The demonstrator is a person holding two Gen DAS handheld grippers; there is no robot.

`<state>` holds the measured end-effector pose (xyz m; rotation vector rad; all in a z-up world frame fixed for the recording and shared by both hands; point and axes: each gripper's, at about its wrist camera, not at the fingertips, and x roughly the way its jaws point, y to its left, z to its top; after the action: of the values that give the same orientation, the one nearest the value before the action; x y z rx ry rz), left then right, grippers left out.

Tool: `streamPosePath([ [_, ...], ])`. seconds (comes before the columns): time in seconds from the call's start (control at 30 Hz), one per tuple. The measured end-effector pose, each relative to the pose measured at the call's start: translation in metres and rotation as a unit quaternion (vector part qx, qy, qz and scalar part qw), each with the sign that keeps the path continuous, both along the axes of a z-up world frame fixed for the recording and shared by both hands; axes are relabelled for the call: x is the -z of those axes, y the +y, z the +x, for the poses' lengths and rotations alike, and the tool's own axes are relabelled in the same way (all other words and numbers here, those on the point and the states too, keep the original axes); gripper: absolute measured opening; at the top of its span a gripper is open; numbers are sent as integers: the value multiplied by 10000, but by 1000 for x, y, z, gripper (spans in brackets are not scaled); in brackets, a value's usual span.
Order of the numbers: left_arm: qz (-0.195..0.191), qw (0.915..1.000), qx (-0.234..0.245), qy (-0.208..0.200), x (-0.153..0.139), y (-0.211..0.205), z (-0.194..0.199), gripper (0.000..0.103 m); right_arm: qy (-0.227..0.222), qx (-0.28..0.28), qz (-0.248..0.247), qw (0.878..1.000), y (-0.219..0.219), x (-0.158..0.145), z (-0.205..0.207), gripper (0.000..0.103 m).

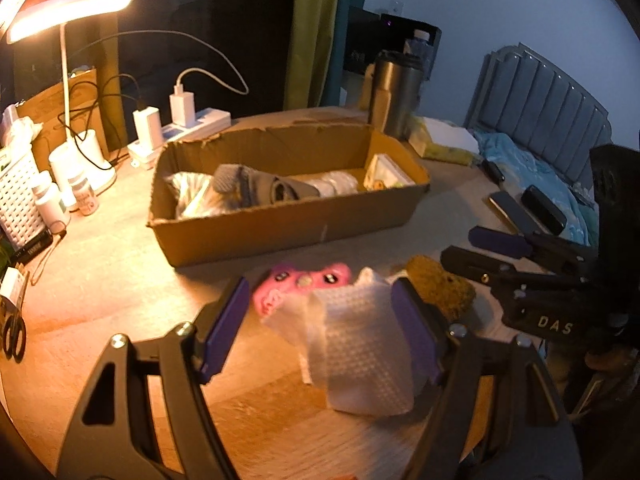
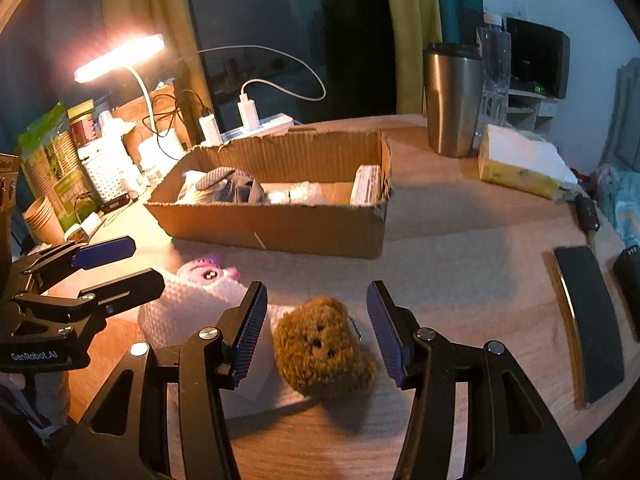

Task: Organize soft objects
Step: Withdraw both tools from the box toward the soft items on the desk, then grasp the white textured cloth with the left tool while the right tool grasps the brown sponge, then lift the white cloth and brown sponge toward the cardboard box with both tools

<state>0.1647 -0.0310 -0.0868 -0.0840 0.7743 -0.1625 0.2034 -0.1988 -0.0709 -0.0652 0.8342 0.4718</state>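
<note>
A white bubble-wrap sheet lies on the wooden table between my open left gripper's jaws, against the right one. A pink plush toy lies just beyond it. A brown fuzzy bear sits between the jaws of my open right gripper, touching neither. The bear also shows in the left wrist view. An open cardboard box behind holds a grey knitted item and wrapped things. The left gripper shows in the right wrist view, over the bubble wrap.
A lit desk lamp, power strip with chargers, white basket and bottles stand at the left. A steel tumbler, tissue pack, phone and dark case lie at the right. Scissors lie at the left edge.
</note>
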Motion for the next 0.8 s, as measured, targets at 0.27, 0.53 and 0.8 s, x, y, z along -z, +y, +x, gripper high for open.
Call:
streamPosePath([
  [0.27, 99, 9997, 51, 212, 15, -18, -1, 75, 150, -117, 67, 9998, -7, 17, -6, 55],
  [0.53, 242, 9995, -6, 182, 20, -26, -4, 73, 223, -278, 43, 9994, -8, 27, -9, 55],
  [0.8, 262, 9991, 186, 263, 26, -34, -4, 32, 234, -324, -77, 9992, -7, 37, -10, 48],
])
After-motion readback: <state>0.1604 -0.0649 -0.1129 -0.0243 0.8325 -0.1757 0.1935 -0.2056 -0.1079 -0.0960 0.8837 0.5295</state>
